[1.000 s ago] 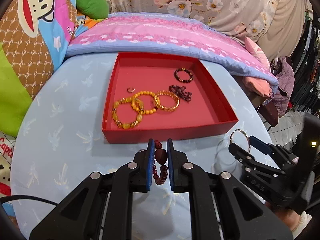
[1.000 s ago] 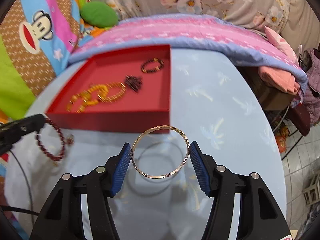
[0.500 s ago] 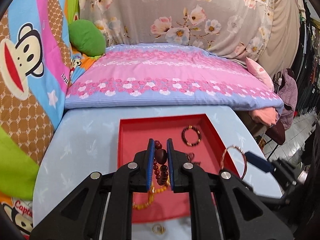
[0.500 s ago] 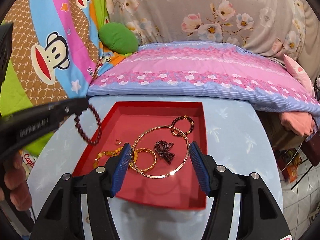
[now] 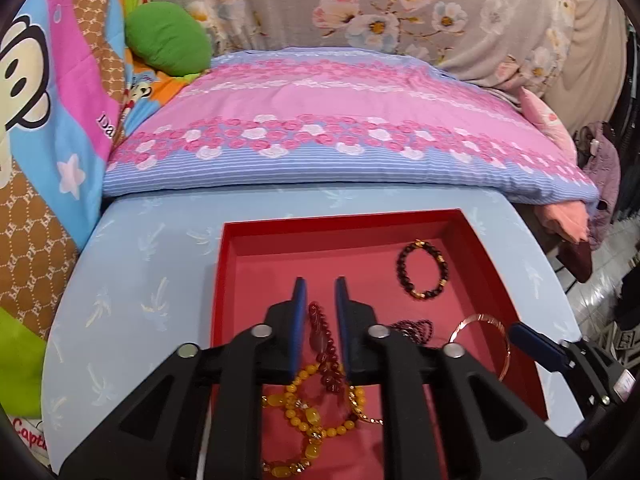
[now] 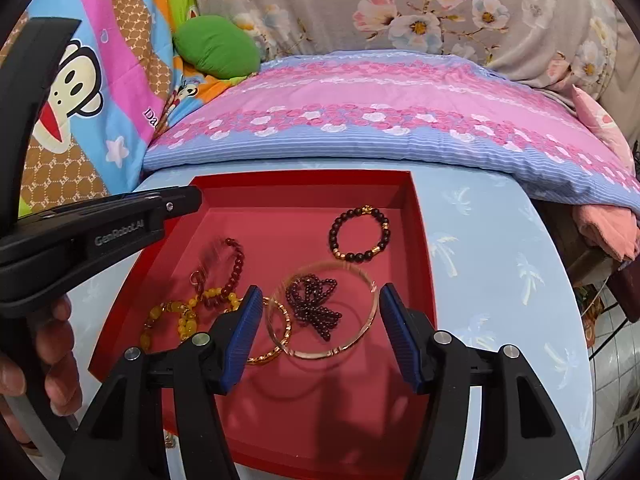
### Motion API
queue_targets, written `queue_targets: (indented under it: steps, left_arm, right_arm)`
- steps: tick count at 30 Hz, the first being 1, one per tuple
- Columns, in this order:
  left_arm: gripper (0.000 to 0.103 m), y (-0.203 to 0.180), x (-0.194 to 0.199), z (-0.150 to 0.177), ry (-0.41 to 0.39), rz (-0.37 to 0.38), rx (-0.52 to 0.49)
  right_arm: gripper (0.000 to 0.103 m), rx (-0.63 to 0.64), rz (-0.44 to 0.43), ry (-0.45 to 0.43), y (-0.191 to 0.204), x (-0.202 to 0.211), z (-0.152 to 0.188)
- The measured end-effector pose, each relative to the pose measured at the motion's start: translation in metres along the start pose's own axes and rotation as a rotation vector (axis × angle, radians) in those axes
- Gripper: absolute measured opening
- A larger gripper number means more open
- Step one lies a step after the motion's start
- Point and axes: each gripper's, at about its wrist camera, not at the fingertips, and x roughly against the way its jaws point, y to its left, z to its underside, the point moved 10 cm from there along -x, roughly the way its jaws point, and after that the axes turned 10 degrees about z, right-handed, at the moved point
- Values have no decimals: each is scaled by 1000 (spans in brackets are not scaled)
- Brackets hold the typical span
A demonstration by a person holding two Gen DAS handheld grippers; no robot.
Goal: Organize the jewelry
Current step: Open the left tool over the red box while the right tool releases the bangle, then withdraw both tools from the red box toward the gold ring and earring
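Note:
A red tray (image 5: 224, 280) (image 6: 420, 240) sits on the light blue table. My left gripper (image 5: 320, 304) is open above it; the dark red bead bracelet (image 5: 324, 352) (image 6: 236, 264) is free of the pads, blurred, over the yellow beads. My right gripper (image 6: 320, 320) is open; the thin gold bangle (image 6: 324, 312) (image 5: 484, 340) sits blurred between the pads, apart from both, over the dark bead bow (image 6: 316, 304). A dark bead bracelet (image 6: 360, 240) (image 5: 422, 270) lies at the tray's far right. Yellow bead bracelets (image 5: 308, 412) (image 6: 180, 316) lie at the near left.
A pink and blue folded quilt (image 5: 340, 128) lies behind the table. A green cushion (image 5: 168, 40) and monkey-print fabric (image 6: 72, 80) stand at the left. The table's right edge (image 6: 568, 320) drops to a tiled floor. A gold twisted bangle (image 6: 276, 348) lies in the tray.
Both grippers moved in over the tray and opened. The red bead bracelet and the gold bangle left the pads and are dropping into the tray.

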Motion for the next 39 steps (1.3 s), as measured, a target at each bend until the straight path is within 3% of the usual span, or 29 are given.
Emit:
queue_targets:
  steps: [2, 3, 14, 27, 39]
  left_arm:
    - [57, 6, 4, -3, -23, -33, 18]
    - [59, 7, 7, -4, -34, -40, 22]
    - [59, 20, 44, 12, -56, -59, 56]
    - [59, 26, 91, 99, -11, -75, 116]
    - [59, 22, 111, 147, 26, -98, 132]
  right_arm:
    - [63, -3, 5, -9, -1, 3, 0]
    - [64, -5, 5, -13, -2, 5, 0]
    - [64, -23, -46, -33, 4, 41, 15]
    - [64, 29, -67, -24, 21, 85, 65]
    - [64, 42, -77, 18, 25, 98, 103]
